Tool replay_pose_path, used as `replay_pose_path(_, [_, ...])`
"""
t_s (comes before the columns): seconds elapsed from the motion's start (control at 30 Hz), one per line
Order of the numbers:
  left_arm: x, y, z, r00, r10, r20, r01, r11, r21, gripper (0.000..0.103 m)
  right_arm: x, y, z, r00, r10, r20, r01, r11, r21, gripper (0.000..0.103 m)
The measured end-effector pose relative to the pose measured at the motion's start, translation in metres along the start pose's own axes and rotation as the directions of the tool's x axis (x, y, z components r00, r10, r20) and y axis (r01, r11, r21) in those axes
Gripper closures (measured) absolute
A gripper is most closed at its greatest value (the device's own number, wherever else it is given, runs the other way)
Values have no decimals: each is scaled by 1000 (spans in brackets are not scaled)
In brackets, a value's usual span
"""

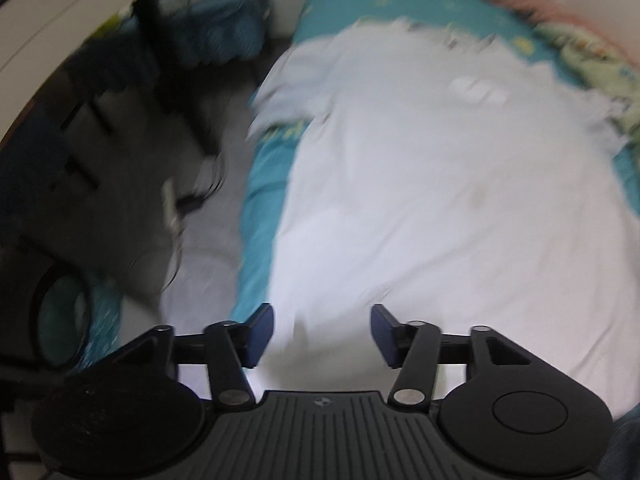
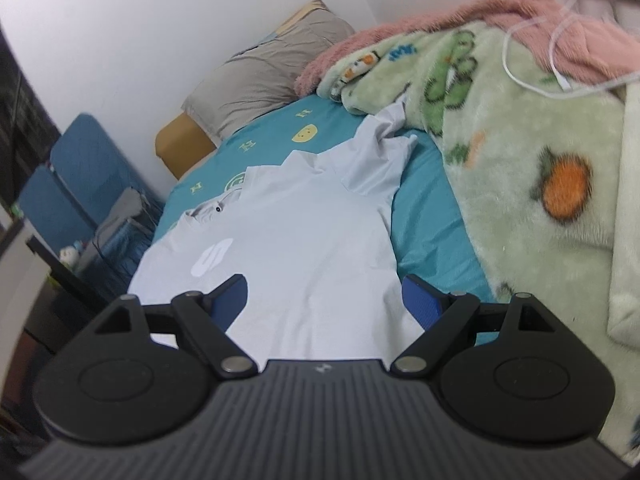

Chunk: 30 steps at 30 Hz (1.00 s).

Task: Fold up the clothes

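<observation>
Left wrist view (blurred): the left hand-held gripper [image 1: 322, 334] is spread wide, with nothing between its two blue pads [image 1: 260, 334]. One white shirt [image 1: 420, 184] lies spread flat on the bed [image 1: 256, 216], which is covered with a teal sheet. The shirt's near hem lies directly ahead of and beneath the fingertips; whether the pads touch the cloth cannot be told. The shirt extends from there to the far end, with its collar far and one sleeve [image 1: 288, 100] reaching out to the left edge of the bed. To the left of the bed is floor with dark furniture, too blurred to identify.

Right wrist view (sharp): the right hand-held gripper [image 2: 324, 302] is likewise spread wide and grips nothing. The same shirt [image 2: 304, 248] lies ahead of it, with the right side edge of the shirt just inside the right pad. One pale chest logo [image 2: 211, 261] sits at near left. The collar [image 2: 218, 206] is far left. One sleeve [image 2: 380, 160] runs to the far right, its end touching a green printed blanket [image 2: 500, 160]. One pink blanket [image 2: 440, 24] lies beyond the green one. One grey pillow [image 2: 264, 76] is at the far end of the bed. One white cable [image 2: 560, 56] trails over the blankets. Two blue chairs [image 2: 72, 184] stand to the left of the bed.
</observation>
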<state>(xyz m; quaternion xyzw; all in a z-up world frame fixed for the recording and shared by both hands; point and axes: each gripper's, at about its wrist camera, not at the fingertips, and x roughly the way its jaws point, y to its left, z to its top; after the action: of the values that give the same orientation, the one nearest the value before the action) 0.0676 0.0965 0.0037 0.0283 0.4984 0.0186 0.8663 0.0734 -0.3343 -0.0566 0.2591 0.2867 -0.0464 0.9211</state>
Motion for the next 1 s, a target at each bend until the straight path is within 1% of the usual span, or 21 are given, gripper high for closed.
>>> replay_pose_path(0.07, [-8, -19, 4, 995, -12, 100, 10, 1000, 23, 34, -1, 6, -2, 1000, -9, 9, 9, 999, -40, 17])
replay_pose_path(0.13, [-16, -39, 9, 982, -34, 184, 27, 999, 40, 30, -1, 12, -4, 1000, -14, 20, 16, 997, -76, 17])
replay_pose_path(0.23, [-24, -67, 15, 960, -85, 267, 74, 996, 49, 27, -2, 20, -6, 999, -18, 40, 23, 992, -127, 17])
replay_pose_path(0.33, [-26, -92, 17, 932, -104, 346, 85, 994, 70, 23, -3, 26, -8, 998, -10, 58, 19, 988, -156, 17])
replay_pose_path(0.4, [-20, -103, 16, 913, -109, 394, 88, 994, 71, 19, -3, 30, -9, 997, -3, 74, 15, 986, -166, 17])
replay_pose_path(0.5, [-14, -110, 10, 887, -148, 438, 141, 989, 47, 15, -3, 35, -11, 995, 6, 97, 12, 983, -184, 17])
replay_pose_path(0.57, [-3, -106, 3, 872, -163, 461, 172, 985, 23, 12, -2, 38, -13, 994, 9, 109, 12, 981, -195, 17])
replay_pose_path(0.6, [1, -103, -1, 869, -162, 468, 172, 985, 20, 11, -2, 39, -14, 994, 5, 112, 17, 980, -198, 17])
replay_pose_path(0.63, [6, -100, -6, 866, -159, 475, 170, 985, 20, 11, -1, 40, -15, 993, 1, 114, 22, 979, -202, 17])
replay_pose_path(0.77, [14, -93, -19, 867, -114, 485, 98, 994, 57, 8, 2, 45, -17, 993, -13, 121, 37, 979, -199, 17])
replay_pose_path(0.9, [15, -83, -23, 858, -125, 498, 125, 992, 34, 5, 4, 52, -18, 990, -12, 143, 40, 979, -201, 17])
replay_pose_path(0.97, [18, -81, -25, 850, -112, 515, 111, 993, 34, 5, 4, 54, -19, 987, -11, 163, 44, 978, -203, 17])
replay_pose_path(1.0, [20, -80, -25, 849, -99, 519, 96, 995, 32, 5, 4, 54, -20, 985, -13, 174, 49, 978, -203, 17])
